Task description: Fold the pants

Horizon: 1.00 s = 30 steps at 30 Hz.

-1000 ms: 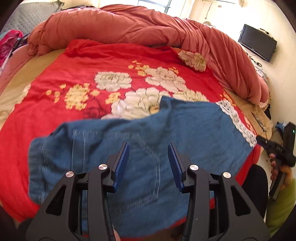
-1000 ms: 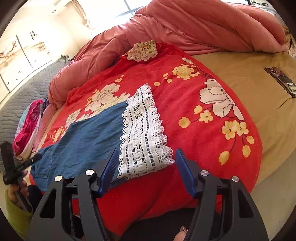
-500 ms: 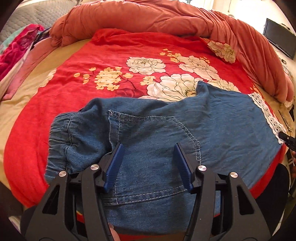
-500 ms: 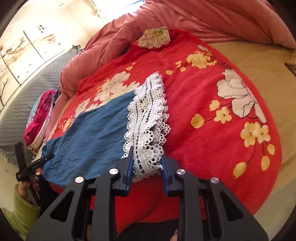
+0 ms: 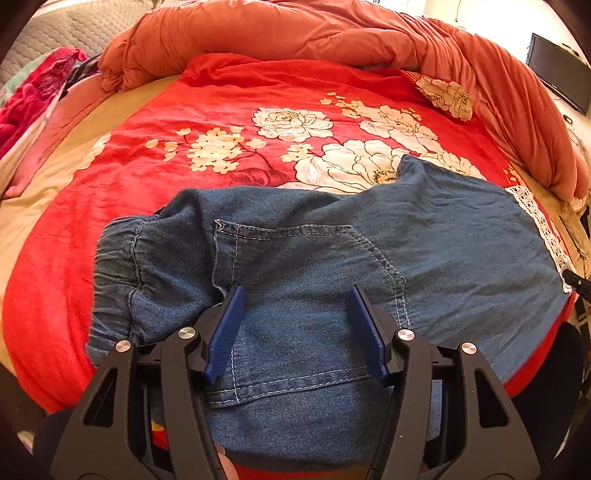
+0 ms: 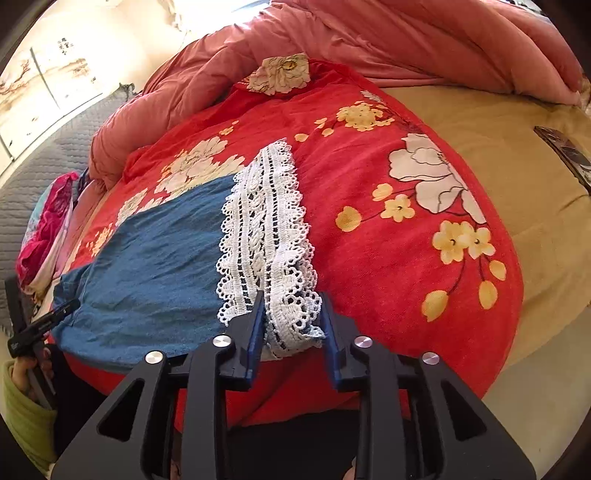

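Bedroom setting for us today: a round bed under a red blanket with big cream flowers (image 5: 229, 96), a rumpled salmon-pink duvet (image 5: 332, 33) bunched along the far side. Our blue denim pants with the white lace hem (image 5: 443, 251) lie flat across the near edge, elastic waistband to the left, lace cuff to the right. So what's new compared with a second back: our left gripper (image 5: 295, 325) has dropped closer over the back pocket and spread its blue pads wider; they now straddle the denim without pinching anything, so that side has no hold yet. Our right gripper (image 6: 291, 325) was gaping over the white lace cuff (image 6: 266, 236) a second ago, snapped in on it, and right now its jaws are opening again a bit, with the near corner of the lace bunched up between them; the pads look barely off it, if at all. Our read is the hem end is about sorted and the waistband side needs a pinch before any fold can start.
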Tool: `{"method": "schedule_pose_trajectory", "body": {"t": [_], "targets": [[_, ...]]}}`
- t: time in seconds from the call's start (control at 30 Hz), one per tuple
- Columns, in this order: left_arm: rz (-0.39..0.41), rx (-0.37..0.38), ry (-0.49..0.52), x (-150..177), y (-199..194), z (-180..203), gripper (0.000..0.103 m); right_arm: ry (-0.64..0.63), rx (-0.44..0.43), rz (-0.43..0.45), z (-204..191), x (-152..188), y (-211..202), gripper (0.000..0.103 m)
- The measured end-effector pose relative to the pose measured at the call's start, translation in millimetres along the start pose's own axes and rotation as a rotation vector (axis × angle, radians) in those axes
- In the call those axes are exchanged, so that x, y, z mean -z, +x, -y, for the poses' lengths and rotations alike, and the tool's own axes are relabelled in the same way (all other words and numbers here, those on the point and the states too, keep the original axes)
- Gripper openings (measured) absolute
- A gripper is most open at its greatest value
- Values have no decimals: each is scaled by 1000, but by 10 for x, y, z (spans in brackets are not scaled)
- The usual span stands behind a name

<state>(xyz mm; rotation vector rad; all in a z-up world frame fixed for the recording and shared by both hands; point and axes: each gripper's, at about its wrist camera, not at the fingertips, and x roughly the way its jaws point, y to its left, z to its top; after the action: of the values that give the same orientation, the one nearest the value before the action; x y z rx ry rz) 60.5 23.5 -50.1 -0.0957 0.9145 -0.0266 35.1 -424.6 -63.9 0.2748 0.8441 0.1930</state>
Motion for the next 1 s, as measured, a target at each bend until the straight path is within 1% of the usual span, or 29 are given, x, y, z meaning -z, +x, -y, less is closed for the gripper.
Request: {"method": "schedule_pose_trajectory", "body": {"t": [0.1, 0.17, 0.23, 0.37, 0.43, 0.5, 0.53, 0.63, 0.7, 0.77, 0.87, 0.93, 1.0], "targets": [[2, 2, -2, 0, -5, 4, 51, 12, 29, 20, -8, 31, -62, 38], [3, 3, 0, 4, -5, 10, 52, 21, 68, 43, -34, 70, -142, 49], [4, 2, 5, 5, -5, 21, 54, 16, 105, 78, -73, 119, -261, 55], [23, 2, 20, 7, -46, 62, 58, 13, 101, 162, -162, 173, -553, 55], [47, 12, 26, 3, -128, 94, 61, -9, 86, 187, -270, 183, -646, 55], [66, 34, 19, 8, -232, 127, 63, -48, 66, 195, -417, 184, -675, 58], [75, 49, 20, 18, -282, 153, 63, -71, 56, 193, -509, 175, -665, 61], [92, 89, 38, 82, -390, 266, 64, -141, 25, 177, -829, 171, -569, 61], [86, 115, 61, 145, -409, 363, 65, -182, 7, 157, -1043, 184, -447, 61], [68, 117, 101, 224, -372, 478, 66, -211, -7, 134, -1217, 205, -321, 61], [33, 92, 145, 340, -285, 579, 68, -260, -10, 92, -1442, 274, -114, 61], [9, 43, 195, 427, -194, 648, 68, -281, 2, 71, -1517, 328, 1, 61], [0, 11, 230, 465, -142, 700, 70, -284, 41, 33, -1514, 384, 149, 61]]}}
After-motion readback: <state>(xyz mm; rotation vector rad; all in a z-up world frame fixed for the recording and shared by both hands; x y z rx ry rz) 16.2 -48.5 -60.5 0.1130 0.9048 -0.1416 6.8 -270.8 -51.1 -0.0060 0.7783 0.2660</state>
